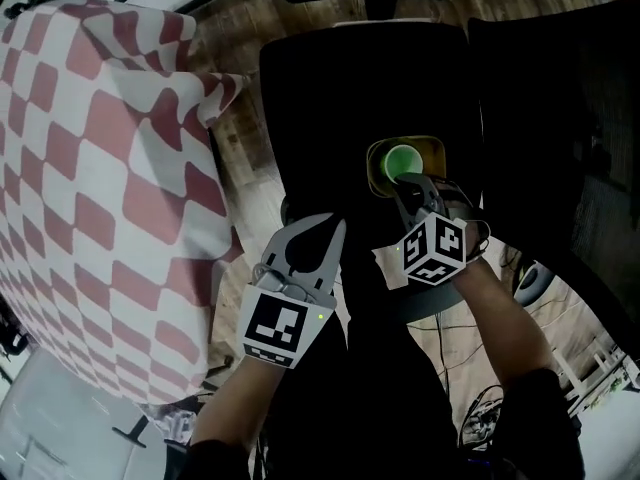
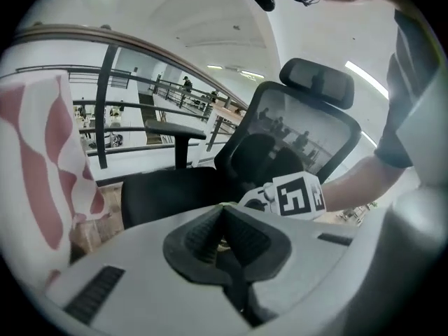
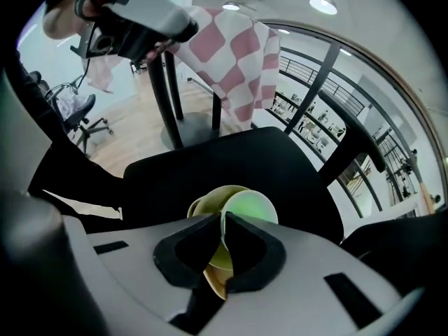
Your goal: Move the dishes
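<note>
The left of the head view is being filled by a bench draped in a red-and-white checked cloth (image 1: 90, 198). Just beside it, a black office chair (image 1: 330, 108) is being shown with its seat facing the person, and both grippers are being held over that seat. The left gripper (image 1: 318, 230) is being kept nearer the cloth, its jaws being pressed together on nothing in the left gripper view (image 2: 224, 212). The right gripper (image 1: 405, 183) is being held further forward, its jaws being clamped on the near rim of a green dish (image 3: 248, 205). That dish (image 1: 402, 158) is being carried nested inside a yellow-olive bowl (image 1: 378, 158), over the chair seat (image 3: 231, 166); whether the bowl is touching the seat cannot be told
</note>
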Demonstrator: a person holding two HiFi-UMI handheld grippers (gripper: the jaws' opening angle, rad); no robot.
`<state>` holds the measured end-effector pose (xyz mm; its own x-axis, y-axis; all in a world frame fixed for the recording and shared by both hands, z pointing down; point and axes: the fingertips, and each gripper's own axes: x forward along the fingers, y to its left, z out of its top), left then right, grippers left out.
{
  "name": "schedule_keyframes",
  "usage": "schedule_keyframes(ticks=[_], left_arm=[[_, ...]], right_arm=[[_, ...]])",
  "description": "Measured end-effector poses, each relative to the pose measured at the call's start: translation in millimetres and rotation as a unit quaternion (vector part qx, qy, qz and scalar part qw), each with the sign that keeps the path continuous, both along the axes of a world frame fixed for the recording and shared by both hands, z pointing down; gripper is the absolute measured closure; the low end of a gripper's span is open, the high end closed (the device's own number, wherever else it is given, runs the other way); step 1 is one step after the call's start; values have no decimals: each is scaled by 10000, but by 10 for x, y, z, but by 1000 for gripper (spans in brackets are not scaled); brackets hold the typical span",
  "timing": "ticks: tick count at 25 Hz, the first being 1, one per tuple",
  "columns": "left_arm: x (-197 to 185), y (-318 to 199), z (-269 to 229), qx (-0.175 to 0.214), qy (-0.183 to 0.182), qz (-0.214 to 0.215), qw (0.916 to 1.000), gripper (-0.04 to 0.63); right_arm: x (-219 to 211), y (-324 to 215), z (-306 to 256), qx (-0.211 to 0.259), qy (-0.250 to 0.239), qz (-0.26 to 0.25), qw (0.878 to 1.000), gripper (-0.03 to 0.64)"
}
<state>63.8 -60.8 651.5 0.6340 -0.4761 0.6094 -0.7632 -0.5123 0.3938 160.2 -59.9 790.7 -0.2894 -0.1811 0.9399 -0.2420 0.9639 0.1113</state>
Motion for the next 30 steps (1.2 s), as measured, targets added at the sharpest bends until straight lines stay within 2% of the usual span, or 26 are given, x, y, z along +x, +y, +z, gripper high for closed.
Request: schedule_keyframes(ticks=[3, 10, 13, 17, 23, 27, 30], left_arm=[[-58, -152, -421, 310, 12, -113, 9995, 592], [-99, 162, -1510, 508, -28, -169, 9986, 592], [-210, 315, -1947, 671, -156, -379, 9969, 592], [-429, 545, -2469, 824, -173, -855, 9928, 592], [-1136, 731, -2876, 1162, -341, -1754, 9770, 592], [-1687, 916, -3034, 1341, -460, -2216, 9648, 592], [-2192, 1146, -3056, 1334, -547, -2468, 9583, 592]], right_arm=[[-27, -51, -352, 79, -36, 25, 10000, 586], [-88, 269, -1611, 265, -198, -14, 9995, 586], [-251, 347, -2188, 477, -481, -238, 9974, 586], [-501, 603, -2864, 715, -795, -811, 9910, 586], [-1210, 789, -3510, 1022, -1251, -1660, 9728, 586], [-1895, 905, -3667, 1033, -1424, -2228, 9589, 586], [-2534, 1006, -3676, 1038, -1417, -2634, 9486, 586]])
